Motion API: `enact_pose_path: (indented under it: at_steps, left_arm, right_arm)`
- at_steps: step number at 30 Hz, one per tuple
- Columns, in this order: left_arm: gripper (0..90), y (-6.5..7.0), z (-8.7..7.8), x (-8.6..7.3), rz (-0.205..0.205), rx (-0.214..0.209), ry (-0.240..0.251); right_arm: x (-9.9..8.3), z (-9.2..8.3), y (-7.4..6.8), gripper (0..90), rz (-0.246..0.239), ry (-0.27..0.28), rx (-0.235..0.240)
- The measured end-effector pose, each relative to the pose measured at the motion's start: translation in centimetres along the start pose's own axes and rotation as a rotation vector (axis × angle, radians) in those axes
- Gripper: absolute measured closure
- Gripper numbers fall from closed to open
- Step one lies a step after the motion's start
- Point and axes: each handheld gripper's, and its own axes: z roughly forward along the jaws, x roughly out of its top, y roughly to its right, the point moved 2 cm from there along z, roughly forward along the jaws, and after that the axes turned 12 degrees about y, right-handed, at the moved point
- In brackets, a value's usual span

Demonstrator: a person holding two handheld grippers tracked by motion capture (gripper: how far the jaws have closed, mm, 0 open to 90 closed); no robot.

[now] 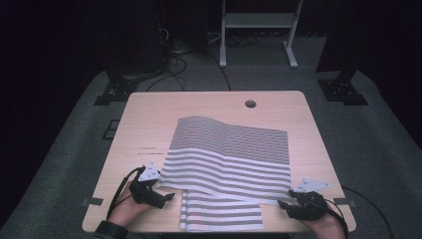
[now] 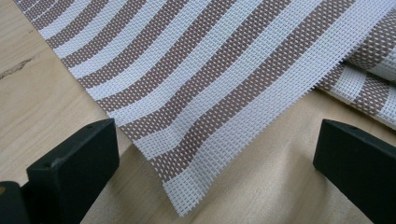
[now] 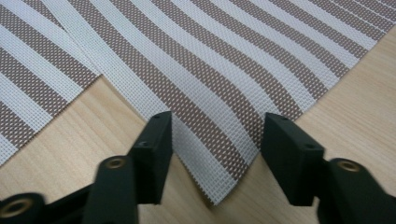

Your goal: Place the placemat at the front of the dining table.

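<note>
**Striped woven mats, near corners under approach**

Item 1. Upper mat [image 1: 229,154]: brown-and-white striped woven mesh, lying spread on the table with a slight wave across its far half. Its two near corners are the working points. One corner lies between the jaws of the right gripper [image 3: 215,140], pointing back toward the gripper body; the other lies between the jaws of the left gripper [image 2: 215,154], nearer the left-hand jaw in that gripper's own view.

Item 2. Lower mat [image 1: 221,214]: same weave, smaller showing area, partly covered by the upper mat and reaching the table's near edge, between the two grippers.

Item 3. Right gripper [image 1: 293,201]: jaws about half apart, straddling the corner; the pads do not appear to press the mesh, so no grip is confirmed.

Item 4. Left gripper [image 1: 166,195]: jaws spread wide, well clear of the corner on both sides, nothing held.

Item 5. Table [image 1: 149,119]: light wood top with a round cable hole [image 1: 250,103] beyond the mats, far from both grippers.

Progress, as judged: both grippers are placed at the upper mat's near corners, which suggests a lift or fold. Positioning looks done. Left to do: closing each pair of jaws onto its corner, then raising and moving the mat. The mat lies flat, with no fold made.
</note>
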Motion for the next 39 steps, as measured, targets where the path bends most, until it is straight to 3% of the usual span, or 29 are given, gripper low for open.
enact_pose_path:
  at_steps: [8, 14, 18, 30, 31, 34, 35, 39]
  left_arm:
    - [0.0, 0.1, 0.0, 0.0, -0.006, 0.006, 0.002]
    - [0.4, 0.1, 0.0, 0.1, -0.008, 0.017, 0.006]
    - [8.2, -0.1, -0.3, 0.2, -0.009, 0.016, 0.01]
    - [53.2, -0.1, -1.0, 0.7, -0.001, 0.033, 0.014]
    - [53.2, 0.0, -1.1, 0.9, -0.001, 0.041, 0.014]
    - [66.1, 0.2, -1.1, 1.2, -0.004, 0.045, 0.011]
    - [75.8, 0.3, -1.1, 1.4, -0.013, 0.036, 0.002]
    - [82.9, 0.6, -0.8, 1.6, -0.032, 0.057, -0.03]
  right_arm:
    - [0.0, -0.2, 0.9, 78.0, 0.028, 0.011, -0.007]
    - [0.1, 0.0, 1.2, 83.0, 0.036, 0.011, 0.001]
    - [0.1, 0.0, 1.2, 82.8, 0.037, 0.015, 0.005]
    - [0.1, 0.0, 1.3, 82.8, 0.03, 0.017, 0.01]
    - [0.1, 0.0, 1.3, 82.8, 0.03, 0.017, 0.01]
    - [0.1, 0.0, 1.3, 82.9, 0.029, 0.016, 0.009]
    - [0.1, 0.0, 1.3, 83.0, 0.027, 0.016, 0.01]
    - [0.1, 0.0, 1.2, 83.2, 0.026, 0.015, 0.011]
